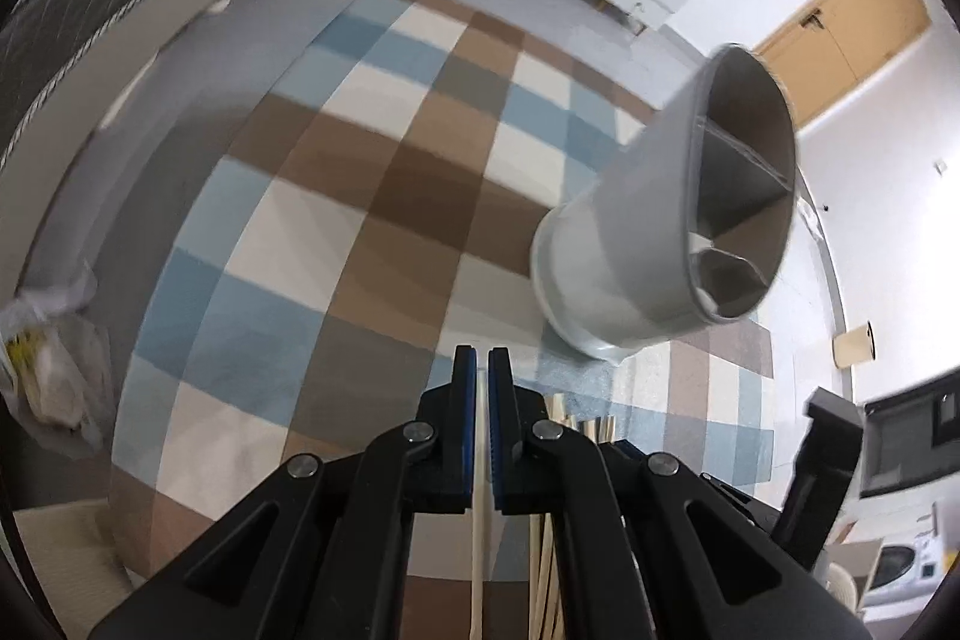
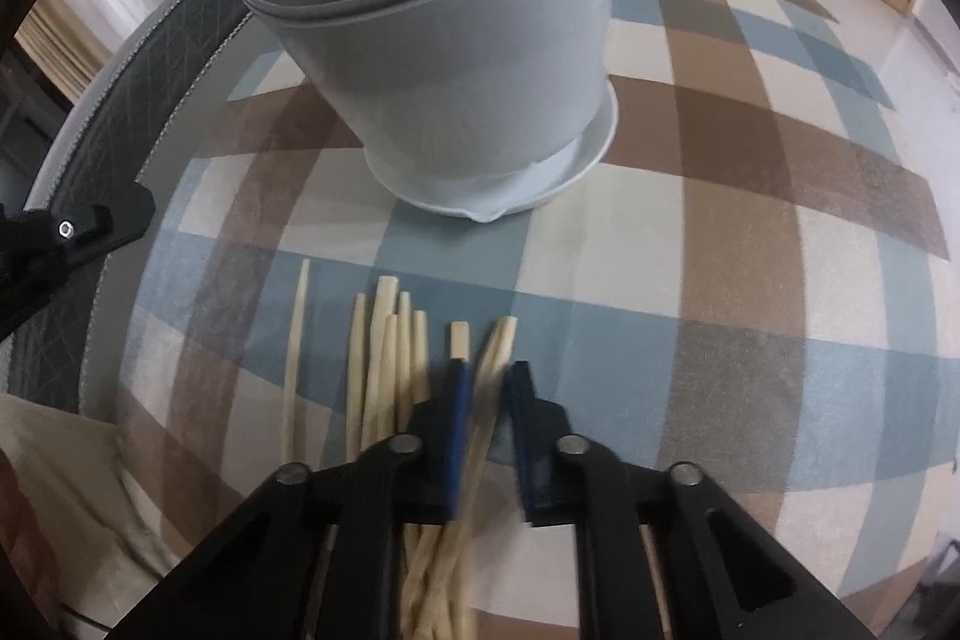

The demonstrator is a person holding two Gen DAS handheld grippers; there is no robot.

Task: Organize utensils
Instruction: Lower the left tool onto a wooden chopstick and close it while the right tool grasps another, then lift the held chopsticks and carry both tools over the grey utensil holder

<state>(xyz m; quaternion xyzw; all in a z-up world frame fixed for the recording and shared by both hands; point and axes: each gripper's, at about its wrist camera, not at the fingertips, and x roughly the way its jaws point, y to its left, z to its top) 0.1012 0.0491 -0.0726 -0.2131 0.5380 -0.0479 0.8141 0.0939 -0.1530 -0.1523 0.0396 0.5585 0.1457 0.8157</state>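
Right wrist view shows the right gripper (image 2: 486, 376) low over a fan of pale wooden chopsticks (image 2: 384, 358) lying on the checked tablecloth (image 2: 750, 280). Its blue-padded jaws stand apart, straddling one or two sticks at the right edge of the bundle without yet pressing on them. Just beyond the stick tips stands the grey utensil holder (image 2: 456, 58) on its drip saucer (image 2: 540, 184).

From the left wrist view, the left gripper (image 1: 482, 358) has its jaws nearly together, and a single pale chopstick (image 1: 477, 550) runs in the narrow gap between them; it looks clamped on that stick. The holder (image 1: 672, 214) sits ahead and to the right, its inner dividers visible, and no sticks can be seen inside it.

The step in hand seems to be picking up sticks for the holder. To do it well, the right jaws should probably close only once a single stick, or a tidy pair, lies squarely between the pads, since the crossing sticks there could be dragged along. The left stick likely needs tilting upright before it goes over the rim into one compartment.
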